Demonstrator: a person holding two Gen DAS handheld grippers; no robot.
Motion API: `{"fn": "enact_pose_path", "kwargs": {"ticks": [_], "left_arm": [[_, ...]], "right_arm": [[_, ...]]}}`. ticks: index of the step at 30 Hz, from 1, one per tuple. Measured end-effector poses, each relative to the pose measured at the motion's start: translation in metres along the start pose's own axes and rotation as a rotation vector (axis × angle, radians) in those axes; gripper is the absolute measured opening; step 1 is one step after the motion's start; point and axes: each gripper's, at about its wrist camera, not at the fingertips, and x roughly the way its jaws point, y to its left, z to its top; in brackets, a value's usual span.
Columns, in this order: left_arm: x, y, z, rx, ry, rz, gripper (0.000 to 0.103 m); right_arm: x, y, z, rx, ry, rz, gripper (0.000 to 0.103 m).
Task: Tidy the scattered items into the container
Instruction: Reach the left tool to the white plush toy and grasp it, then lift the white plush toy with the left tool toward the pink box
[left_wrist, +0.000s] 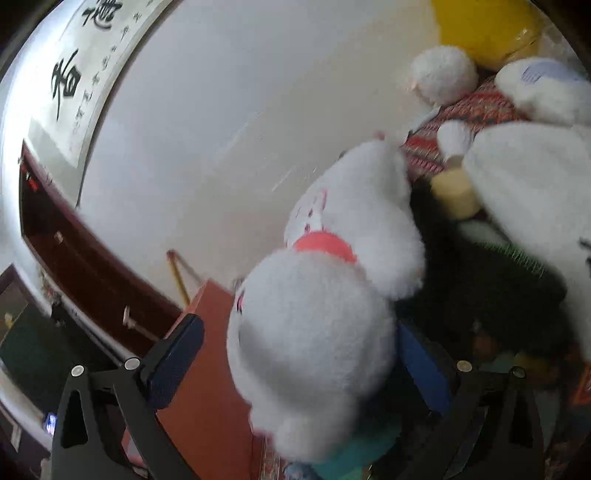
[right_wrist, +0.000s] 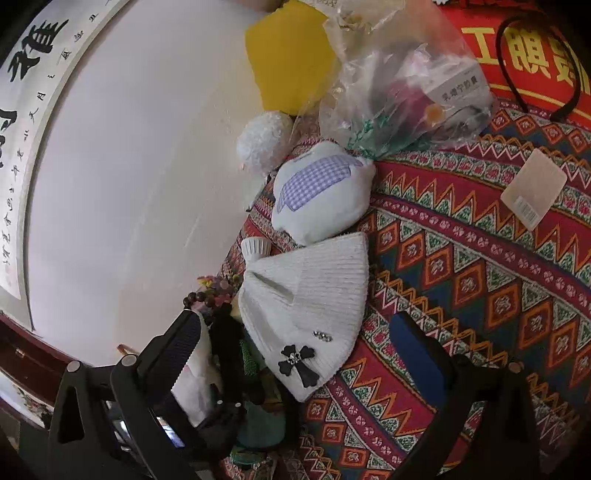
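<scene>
Scattered soft things lie on a patterned cloth (right_wrist: 461, 266) that fills the right half of the right wrist view: a white knitted hat (right_wrist: 310, 295) with a black cross-shaped flower sits at the centre, its upper edge touching a small white pillow (right_wrist: 321, 192) with a lilac checked patch, and a white pompom (right_wrist: 263, 142) lies just beyond at the cloth's edge beside a yellow cushion (right_wrist: 288, 62). A clear plastic bag (right_wrist: 402, 77) of small items rests at the top, and a pale tag (right_wrist: 533, 186) lies apart at the upper right. The right gripper (right_wrist: 299, 354) stands wide open over the hat's lower part, holding nothing. In the left wrist view a white plush toy (left_wrist: 332, 288) with a pink collar fills the middle of the frame between the fingers of the left gripper (left_wrist: 295, 354); the fingers stand wide apart, and whether they actually press the toy is hard to tell through the blur. No container is clearly visible in either view
</scene>
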Motion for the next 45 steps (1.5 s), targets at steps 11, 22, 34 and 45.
{"fn": "enact_pose_path", "kwargs": {"ticks": [11,22,34,45], "left_arm": [[0.045,0.023,-0.002,-0.007,0.043,-0.15,0.103],[0.024,0.093,-0.028,-0.185,0.015,-0.147,0.071],[-0.15,0.275,-0.117,-0.485,-0.331,-0.083,0.073],[-0.165,0.402,-0.267,-0.766,-0.534,-0.191,0.074]], "right_arm": [[0.005,0.01,-0.009,-0.035,-0.001,-0.013,0.102],[0.017,0.037,-0.028,-0.17,0.011,0.0,0.102],[0.009,0.07,-0.059,-0.355,-0.069,-0.033,0.102],[0.022,0.108,-0.107,-0.528,-0.075,-0.061,0.09]]}}
